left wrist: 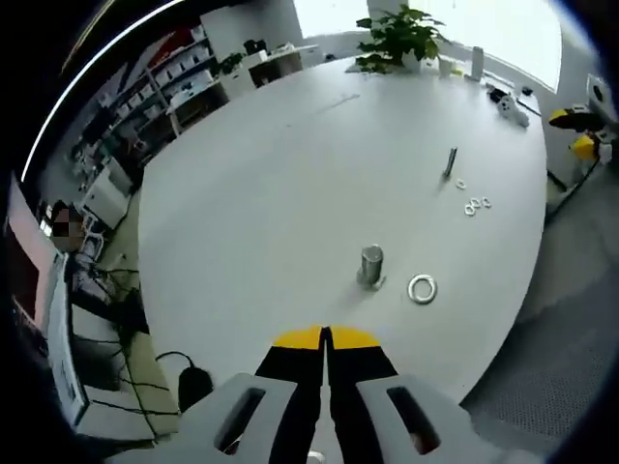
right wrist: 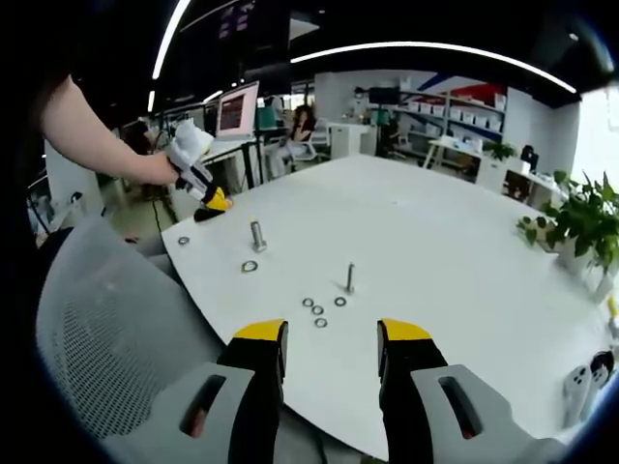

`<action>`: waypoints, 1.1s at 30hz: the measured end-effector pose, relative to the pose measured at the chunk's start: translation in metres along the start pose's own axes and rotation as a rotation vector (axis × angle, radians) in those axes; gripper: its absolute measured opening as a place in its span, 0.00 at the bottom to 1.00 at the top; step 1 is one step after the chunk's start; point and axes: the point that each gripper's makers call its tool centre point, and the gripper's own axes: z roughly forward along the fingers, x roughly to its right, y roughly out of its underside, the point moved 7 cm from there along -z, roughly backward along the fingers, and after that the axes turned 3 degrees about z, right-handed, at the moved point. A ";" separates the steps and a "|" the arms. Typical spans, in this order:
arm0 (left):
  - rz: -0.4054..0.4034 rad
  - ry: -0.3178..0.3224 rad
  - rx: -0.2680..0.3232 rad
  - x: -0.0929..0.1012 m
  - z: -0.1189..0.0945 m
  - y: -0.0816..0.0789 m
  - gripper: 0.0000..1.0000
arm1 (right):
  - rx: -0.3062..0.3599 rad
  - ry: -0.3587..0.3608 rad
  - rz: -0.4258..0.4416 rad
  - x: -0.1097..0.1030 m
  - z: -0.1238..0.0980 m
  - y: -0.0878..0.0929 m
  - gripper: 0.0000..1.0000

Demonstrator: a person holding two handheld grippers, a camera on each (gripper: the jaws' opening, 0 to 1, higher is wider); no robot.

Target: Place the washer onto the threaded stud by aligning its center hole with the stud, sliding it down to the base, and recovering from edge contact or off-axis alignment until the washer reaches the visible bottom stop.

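Office room with shelving, round white table (right wrist: 435, 232) carrying grey threaded stud (left wrist: 371, 264), silver washer (left wrist: 422, 288), potted green plant (left wrist: 398, 37), left gripper (left wrist: 326, 335) jaws closed empty, right gripper (right wrist: 332, 332) jaws wide, no legible writing.

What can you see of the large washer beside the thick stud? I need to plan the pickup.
The large washer is a flat, silvery metal ring with a round centre hole. It lies flat on the white table, close beside the thick stud but apart from it, not threaded on. No gripper touches it. In the right gripper view it shows again near the table edge, in front of the same stud. Surface detail is too small to tell.
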 end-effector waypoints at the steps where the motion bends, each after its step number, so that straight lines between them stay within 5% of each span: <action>1: 0.000 -0.011 0.004 -0.002 -0.003 0.004 0.00 | -0.007 -0.006 0.001 -0.001 0.001 0.001 0.39; 17: -0.112 -0.063 0.014 -0.015 -0.031 0.050 0.00 | -0.029 -0.021 -0.010 -0.003 0.002 0.003 0.39; 33: -0.246 -0.115 -0.072 -0.029 -0.054 0.107 0.11 | -0.026 -0.029 -0.008 -0.006 0.002 0.002 0.39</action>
